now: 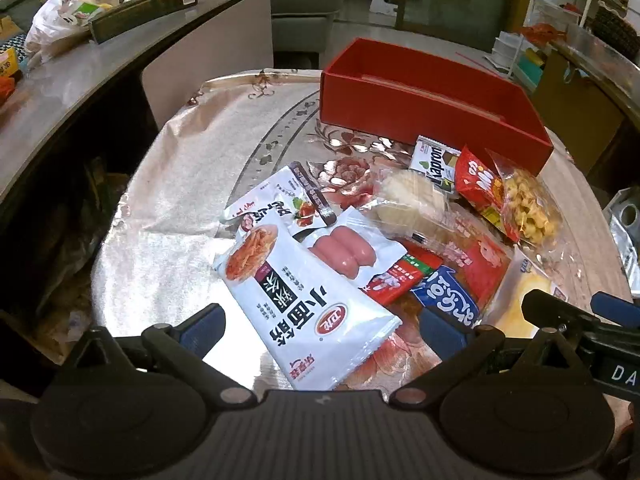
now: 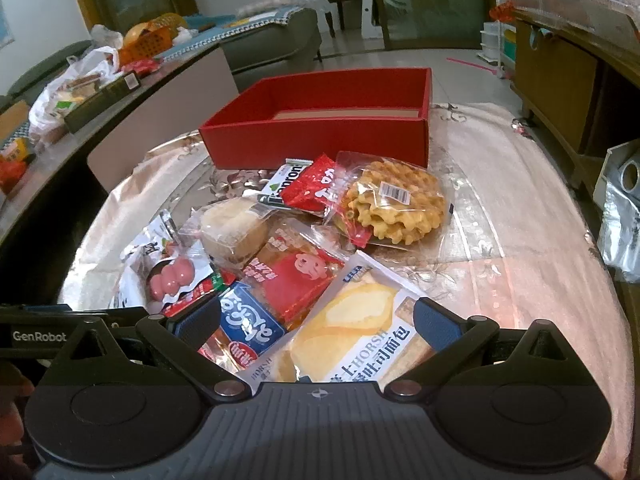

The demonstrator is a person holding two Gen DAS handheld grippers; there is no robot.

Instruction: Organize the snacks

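A pile of packaged snacks lies on the round table in front of an empty red box (image 1: 432, 100) (image 2: 320, 124). My left gripper (image 1: 324, 326) is open, its fingers on either side of a white noodle snack packet (image 1: 308, 304). A sausage pack (image 1: 346, 254) (image 2: 172, 276) lies just beyond it. My right gripper (image 2: 314, 322) is open over a white toast bread packet (image 2: 352, 336) and a blue packet (image 2: 248, 320). A waffle bag (image 2: 394, 204) (image 1: 524, 208), a red packet (image 2: 316, 186) and a round cake (image 2: 234, 226) lie nearer the box.
A floral tablecloth (image 2: 500, 216) covers the table. A long grey counter (image 1: 72, 92) with a plastic bag (image 2: 76, 84) and a dark box (image 1: 140, 12) runs along the left. A wooden cabinet (image 2: 560, 80) stands at the right. The right gripper shows at the left view's right edge (image 1: 592, 320).
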